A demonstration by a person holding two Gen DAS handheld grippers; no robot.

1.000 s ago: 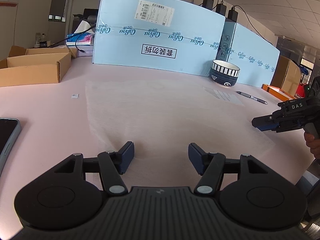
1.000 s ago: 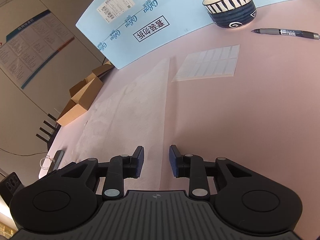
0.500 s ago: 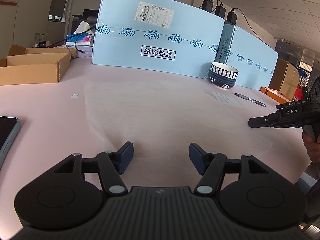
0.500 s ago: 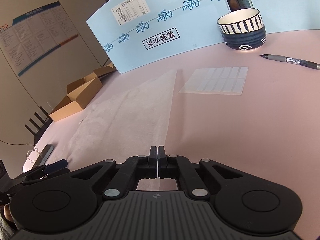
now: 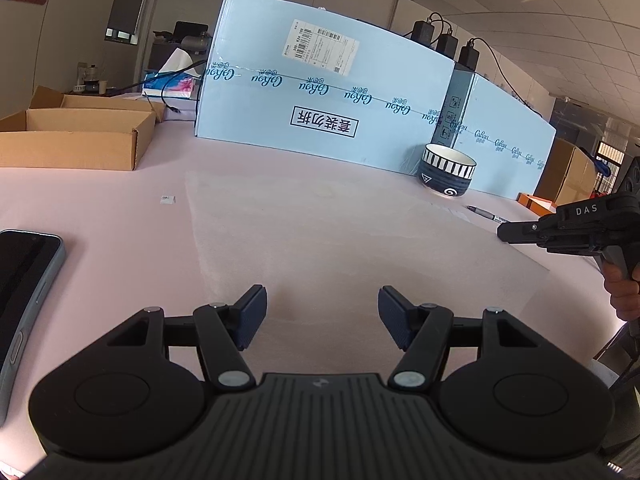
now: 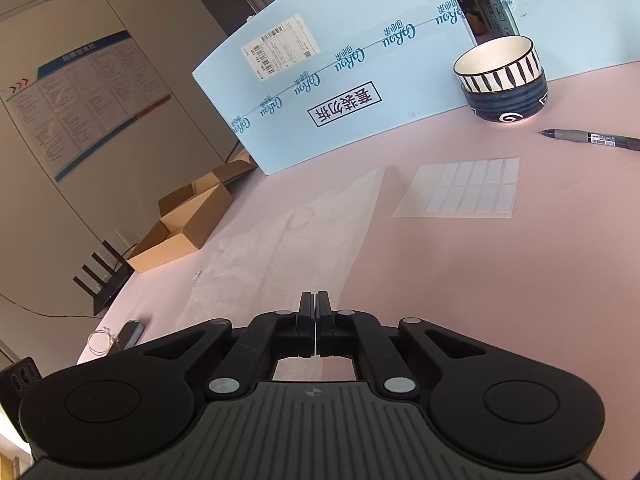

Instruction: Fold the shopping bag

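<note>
One thin, see-through shopping bag (image 5: 320,240) lies spread flat on the pink table (image 5: 120,240). It is so pale and sheer that the pink shows through it. Its surface is lightly crinkled, its edges are straight, and a faint round mark shows on it from my right-hand camera.

Seen from my left wrist, the bag starts under my fingers at 6 o'clock and runs ahead toward 12 o'clock. Its left edge rises toward 11 o'clock and its right edge slants away toward 3 o'clock.

My left gripper (image 5: 322,312) hangs over the near part of the bag. Its blue pads (image 5: 250,316) stand well apart and nothing is between them.

My right gripper (image 6: 316,320) sits at 3 o'clock in that same view, at the bag's right edge, with my hand (image 5: 624,284) on its grip. Its two pads are pressed together. A thin pale sliver shows in the seam between them, which looks like the bag's edge pinched there.

- A dark phone (image 5: 24,280) lies at 9 o'clock, beside the bag but apart from it.
- An open cardboard box (image 5: 72,140) sits at 10 o'clock.
- A tall light-blue carton (image 5: 320,100) stands at 12 o'clock, beyond the bag's far edge.
- A striped bowl (image 5: 447,174) stands upright at 1 o'clock, in front of the carton.
- From my right wrist, a sheet of blank labels (image 6: 464,192) lies at 1 o'clock, just beside the bag's edge, and a pen (image 6: 592,138) lies at 2 o'clock.
</note>
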